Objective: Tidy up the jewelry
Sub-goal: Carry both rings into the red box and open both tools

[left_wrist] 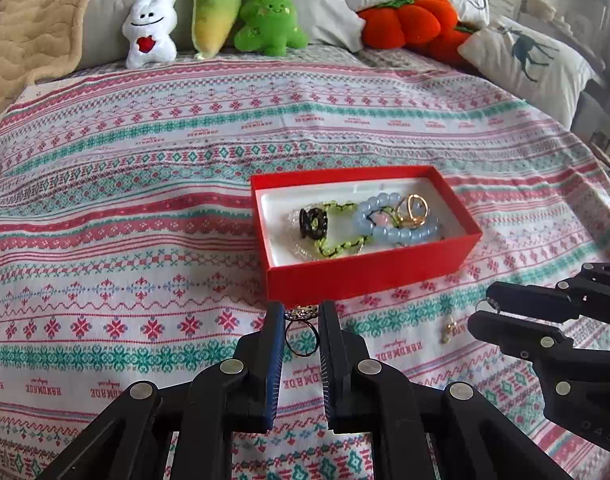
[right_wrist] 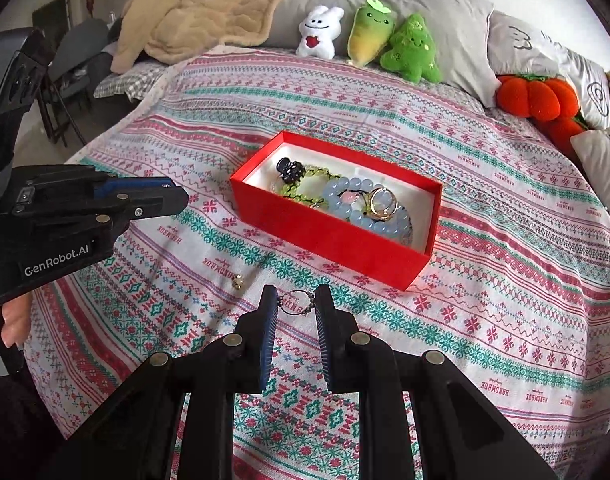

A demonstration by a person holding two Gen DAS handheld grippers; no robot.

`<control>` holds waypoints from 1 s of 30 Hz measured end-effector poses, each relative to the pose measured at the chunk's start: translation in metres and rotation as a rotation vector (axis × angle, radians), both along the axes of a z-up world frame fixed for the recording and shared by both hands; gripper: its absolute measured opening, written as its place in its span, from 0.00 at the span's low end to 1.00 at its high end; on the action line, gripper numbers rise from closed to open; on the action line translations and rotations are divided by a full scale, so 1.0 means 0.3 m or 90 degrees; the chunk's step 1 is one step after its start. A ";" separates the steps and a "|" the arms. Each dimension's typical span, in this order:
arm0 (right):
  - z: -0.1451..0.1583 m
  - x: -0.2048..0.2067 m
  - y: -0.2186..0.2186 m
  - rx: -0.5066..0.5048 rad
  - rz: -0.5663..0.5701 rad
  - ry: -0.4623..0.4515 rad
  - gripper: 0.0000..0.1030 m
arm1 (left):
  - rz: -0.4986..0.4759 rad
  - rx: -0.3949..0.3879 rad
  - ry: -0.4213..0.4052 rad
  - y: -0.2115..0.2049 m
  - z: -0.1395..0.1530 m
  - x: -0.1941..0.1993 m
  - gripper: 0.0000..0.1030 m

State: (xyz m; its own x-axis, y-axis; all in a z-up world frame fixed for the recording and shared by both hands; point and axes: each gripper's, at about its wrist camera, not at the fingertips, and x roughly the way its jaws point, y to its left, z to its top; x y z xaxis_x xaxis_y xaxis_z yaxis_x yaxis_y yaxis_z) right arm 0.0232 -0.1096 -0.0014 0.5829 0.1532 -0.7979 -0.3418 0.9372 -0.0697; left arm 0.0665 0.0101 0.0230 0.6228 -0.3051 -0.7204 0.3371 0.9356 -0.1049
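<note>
On the patterned bedspread (left_wrist: 145,208), both tongs near the red box (left_wrist: 369,276), left gripper (left_wrist: 303,312) clenching a filigree ring (left_wrist: 302,334) and right gripper (right_wrist: 296,300) a beaded ring (right_wrist: 296,303), evidently for boxing.

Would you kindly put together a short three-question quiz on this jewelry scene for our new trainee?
1. True or false: the red box already holds the blue bead bracelet.
2. What does the left gripper hold? A) a ring B) a hair clip C) nothing
3. What small piece lies loose on the bedspread between the two grippers?

Key
1. True.
2. A: a dark ring with an ornate top sits between its fingers.
3. A small gold earring; the right gripper grips a thin beaded hoop.
</note>
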 end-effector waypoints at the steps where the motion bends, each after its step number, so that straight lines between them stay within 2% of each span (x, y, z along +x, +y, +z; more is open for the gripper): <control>1: 0.011 0.007 -0.007 0.004 -0.007 -0.004 0.20 | -0.001 0.000 -0.004 -0.010 0.008 0.010 0.11; 6: 0.070 0.048 -0.051 0.048 -0.048 -0.021 0.20 | -0.008 0.001 -0.020 -0.060 0.033 0.051 0.11; 12: 0.096 0.102 -0.093 0.073 -0.078 -0.027 0.20 | -0.009 0.000 -0.007 -0.115 0.016 0.106 0.11; 19: 0.074 0.188 -0.168 0.091 -0.127 -0.011 0.20 | 0.007 -0.004 0.022 -0.172 -0.037 0.176 0.11; 30: 0.026 0.276 -0.243 0.128 -0.176 0.029 0.20 | 0.016 0.005 0.037 -0.249 -0.093 0.222 0.12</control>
State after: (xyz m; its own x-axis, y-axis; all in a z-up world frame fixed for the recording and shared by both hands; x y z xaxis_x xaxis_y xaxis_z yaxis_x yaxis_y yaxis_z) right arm 0.1060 -0.1825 0.0065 0.5887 0.1519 -0.7940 -0.0715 0.9881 0.1360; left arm 0.1331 -0.0647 -0.0049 0.5869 -0.2839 -0.7582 0.3074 0.9445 -0.1157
